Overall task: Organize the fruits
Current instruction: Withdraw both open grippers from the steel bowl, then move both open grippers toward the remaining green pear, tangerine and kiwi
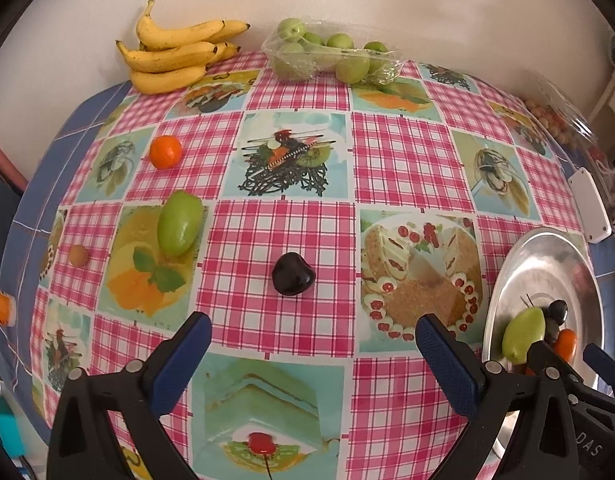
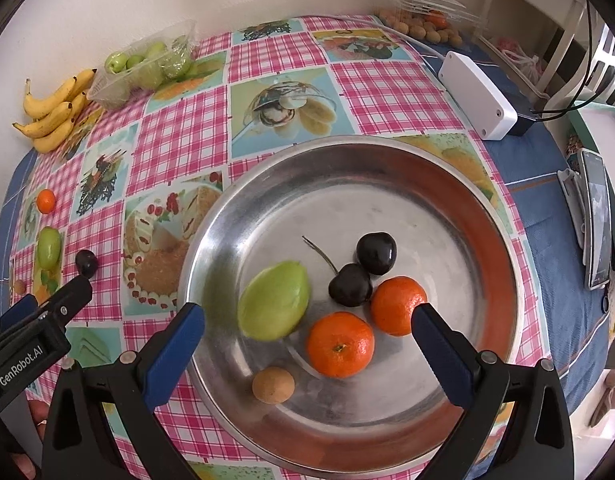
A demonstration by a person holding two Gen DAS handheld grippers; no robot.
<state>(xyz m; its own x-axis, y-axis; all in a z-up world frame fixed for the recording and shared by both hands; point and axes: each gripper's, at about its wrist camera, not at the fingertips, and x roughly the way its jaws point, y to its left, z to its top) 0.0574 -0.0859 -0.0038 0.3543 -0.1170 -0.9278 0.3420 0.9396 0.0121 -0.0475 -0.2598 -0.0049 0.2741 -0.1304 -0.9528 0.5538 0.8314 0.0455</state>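
Round metal plate [image 2: 459,184]: brushed, dull sheen, fine scuffs, reflective at rim. Pink-checked tablecloth with printed food pictures [image 1: 391,152]: smooth, slight gloss, looks like wipeable plastic. Dark cherries on plate [image 2: 363,272]: glossy, smooth skin. Orange mandarins beside them [image 2: 341,344]: matt, finely pitted peel. Pale green oval fruit on plate [image 2: 273,300]: smooth, waxy. Small tan round fruit at near rim [image 2: 273,385]: matt. Clear tray of green fruit, far edge [image 1: 331,60]: thin crinkled glossy plastic. White box, far right [image 2: 479,94]: smooth matt plastic. Blue finger pads on right gripper [image 2: 439,350]: textured, matt.
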